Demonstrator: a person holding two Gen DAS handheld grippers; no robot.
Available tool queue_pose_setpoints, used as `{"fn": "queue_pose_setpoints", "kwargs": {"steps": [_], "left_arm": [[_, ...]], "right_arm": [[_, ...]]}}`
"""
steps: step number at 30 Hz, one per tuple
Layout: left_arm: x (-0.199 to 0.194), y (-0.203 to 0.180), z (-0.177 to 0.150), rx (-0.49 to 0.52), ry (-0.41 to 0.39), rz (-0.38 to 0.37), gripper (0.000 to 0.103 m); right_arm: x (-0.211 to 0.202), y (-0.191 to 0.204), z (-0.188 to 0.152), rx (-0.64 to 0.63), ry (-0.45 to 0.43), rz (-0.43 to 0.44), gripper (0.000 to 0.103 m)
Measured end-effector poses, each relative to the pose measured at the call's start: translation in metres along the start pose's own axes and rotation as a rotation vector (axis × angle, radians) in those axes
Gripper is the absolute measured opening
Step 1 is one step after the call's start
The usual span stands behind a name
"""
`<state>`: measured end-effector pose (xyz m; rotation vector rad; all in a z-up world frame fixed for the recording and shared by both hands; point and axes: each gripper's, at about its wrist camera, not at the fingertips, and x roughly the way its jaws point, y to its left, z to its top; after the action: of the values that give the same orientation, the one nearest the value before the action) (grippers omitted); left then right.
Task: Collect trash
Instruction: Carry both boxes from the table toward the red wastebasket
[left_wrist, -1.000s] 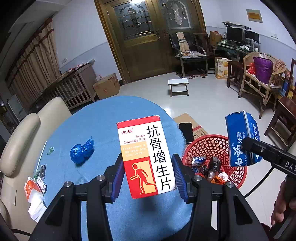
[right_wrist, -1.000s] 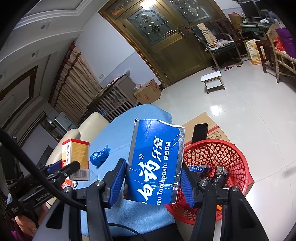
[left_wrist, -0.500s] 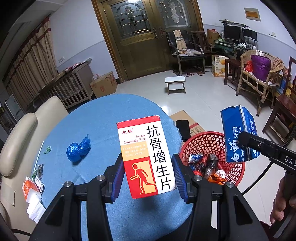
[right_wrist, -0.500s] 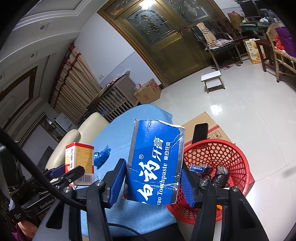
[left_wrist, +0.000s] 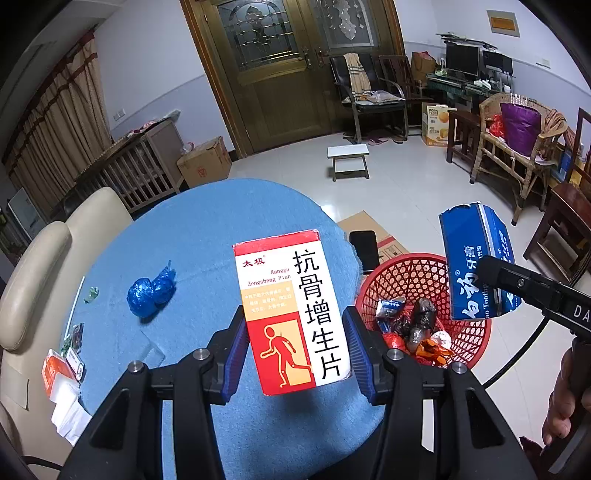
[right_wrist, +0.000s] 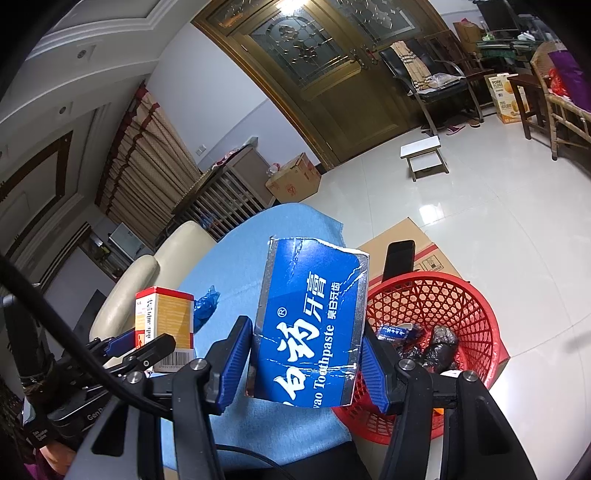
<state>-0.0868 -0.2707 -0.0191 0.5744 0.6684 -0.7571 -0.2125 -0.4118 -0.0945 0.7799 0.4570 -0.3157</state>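
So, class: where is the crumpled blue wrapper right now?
In the left wrist view, the blue wrapper lies on the blue tablecloth, left of the medicine box held by the left gripper.

red basket (left_wrist: 413, 275) mouth open, trash at bottom

Medicine box (left_wrist: 293, 310) reads "Kanggu Zengsheng Pian"; blue carton (right_wrist: 310, 326) reads "Toothpaste".
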Motion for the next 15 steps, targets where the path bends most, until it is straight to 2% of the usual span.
{"fn": "queue_pose_setpoints", "kwargs": {"steps": [15], "left_arm": [[0.01, -0.011, -0.003, 0.014, 0.027, -0.011, 0.052]], "right_arm": [[0.003, -0.007, -0.001, 0.009, 0.012, -0.013, 0.059]]}}
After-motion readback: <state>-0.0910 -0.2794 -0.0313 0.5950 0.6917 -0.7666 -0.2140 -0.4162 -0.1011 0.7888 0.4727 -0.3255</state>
